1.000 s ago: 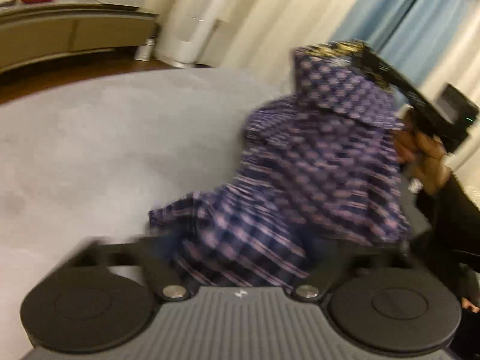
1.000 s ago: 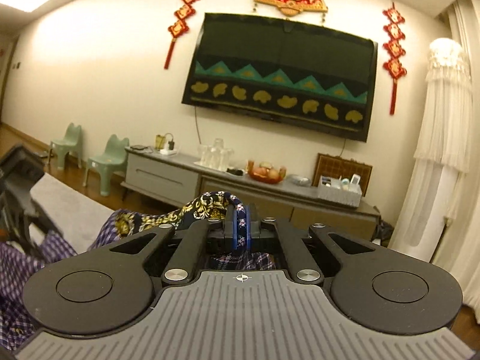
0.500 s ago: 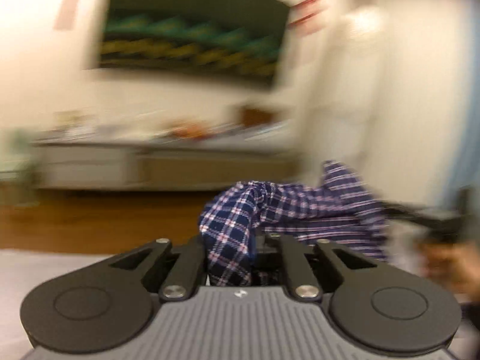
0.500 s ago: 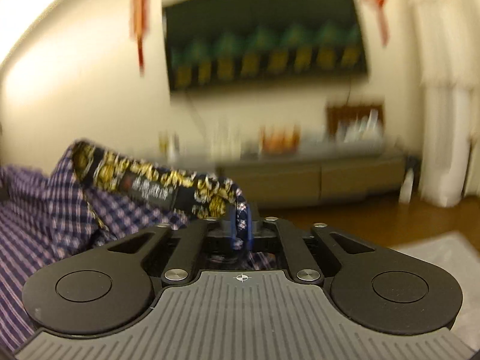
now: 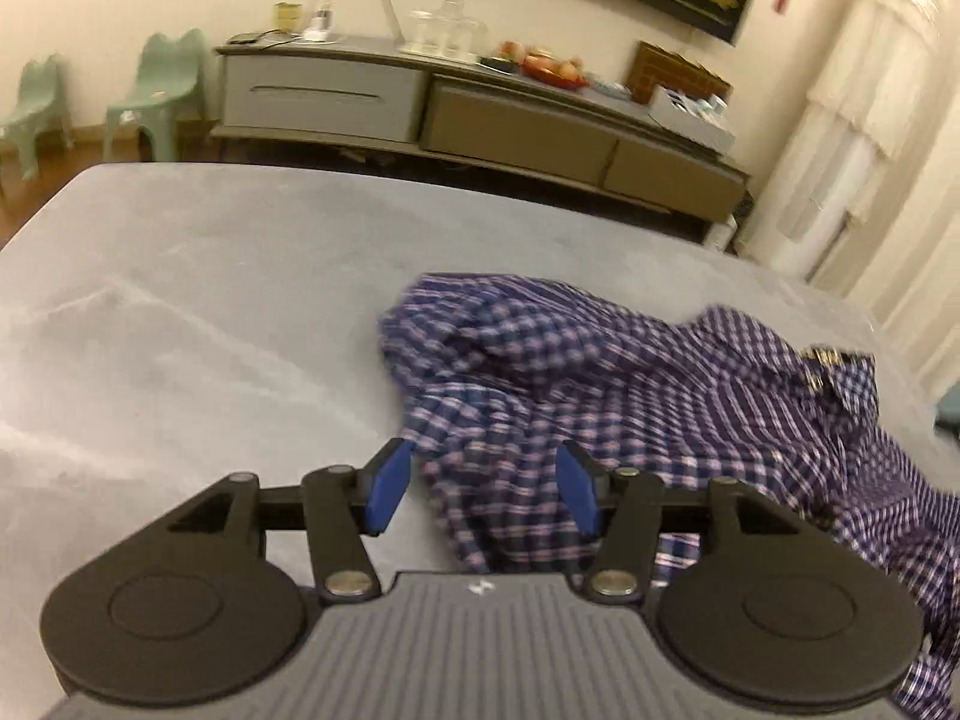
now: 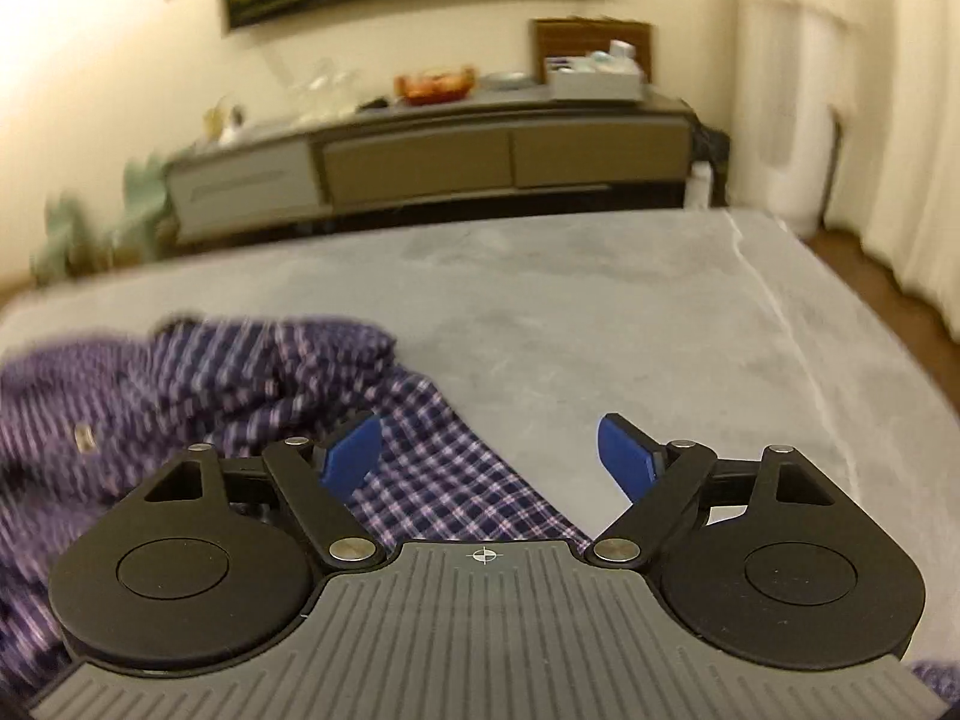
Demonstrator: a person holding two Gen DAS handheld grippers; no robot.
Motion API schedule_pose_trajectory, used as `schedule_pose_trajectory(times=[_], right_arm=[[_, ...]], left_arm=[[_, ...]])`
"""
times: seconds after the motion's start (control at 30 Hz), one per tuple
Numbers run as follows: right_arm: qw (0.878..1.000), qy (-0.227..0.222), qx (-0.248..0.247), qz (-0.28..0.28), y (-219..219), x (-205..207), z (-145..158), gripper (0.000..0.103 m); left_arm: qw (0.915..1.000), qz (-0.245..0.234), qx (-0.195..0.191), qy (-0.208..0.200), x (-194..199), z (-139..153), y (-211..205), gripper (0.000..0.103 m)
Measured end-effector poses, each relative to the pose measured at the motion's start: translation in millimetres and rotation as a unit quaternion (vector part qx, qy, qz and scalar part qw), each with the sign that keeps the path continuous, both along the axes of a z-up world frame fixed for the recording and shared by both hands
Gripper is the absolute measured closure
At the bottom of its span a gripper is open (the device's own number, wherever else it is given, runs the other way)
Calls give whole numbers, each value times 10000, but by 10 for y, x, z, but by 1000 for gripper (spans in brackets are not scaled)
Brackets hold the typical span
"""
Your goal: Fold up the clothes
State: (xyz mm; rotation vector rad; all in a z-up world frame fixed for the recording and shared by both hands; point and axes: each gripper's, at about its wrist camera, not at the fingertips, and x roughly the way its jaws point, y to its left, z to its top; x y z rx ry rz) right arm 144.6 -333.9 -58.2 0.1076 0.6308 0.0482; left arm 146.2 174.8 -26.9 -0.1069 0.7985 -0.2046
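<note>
A big grey bed holds a crumpled blue checked shirt, at about 3 o'clock from the middle (all bunched up). The left gripper and the right gripper are both opening over the shirt, holding nothing.

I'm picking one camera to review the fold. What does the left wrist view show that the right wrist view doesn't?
Left only: the shirt's gold-patterned collar lining, and two green chairs seen sharply.

Right only: the bed's right edge seam and the floor beyond it.

Both: the crumpled plaid shirt on the grey bed, the sideboard, and tongs opening, pads off the cloth.
</note>
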Motion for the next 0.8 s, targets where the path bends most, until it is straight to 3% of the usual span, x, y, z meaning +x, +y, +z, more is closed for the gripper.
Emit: schedule_pose_trajectory(times=[0.07, 0.13, 0.3, 0.47, 0.53, 0.6, 0.67, 0.7, 0.73, 0.8], right_arm=[[9994, -104, 314, 49, -35, 18, 87, 17], [9988, -194, 395, 221, 67, 95, 132, 11], [9968, -45, 180, 783, 445, 731, 136, 8], [9899, 269, -108, 1387, 701, 1374, -29, 8], [9798, 388, -57, 1963, 784, 1487, -78, 16], [9664, 627, 102, 2492, 864, 1545, -119, 16], [9536, 1014, 155, 2829, 965, 1615, -192, 18], [9502, 1210, 111, 2870, 1018, 1652, -239, 37], [9466, 1397, 64, 2906, 1071, 1687, -283, 66], [9507, 1199, -82, 2859, 1157, 1653, -203, 81]], left_arm=[[9984, -332, 408, -224, 94, 112, -170, 39], [9933, -687, 824, -438, 259, 204, -369, 22], [9735, -1157, 1899, -533, 875, 99, -812, 21], [9622, -1570, 2219, -145, 1401, -342, -940, 23], [9583, -1790, 2222, -145, 1429, -479, -941, 26], [9595, -1926, 2042, -242, 1400, -521, -904, 26], [9638, -2034, 1716, -200, 1401, -535, -854, 47], [9654, -2087, 1552, -178, 1402, -541, -829, 81], [9655, -2119, 1504, -163, 1384, -538, -825, 99], [9676, -1934, 1572, -394, 1294, -447, -783, 100]])
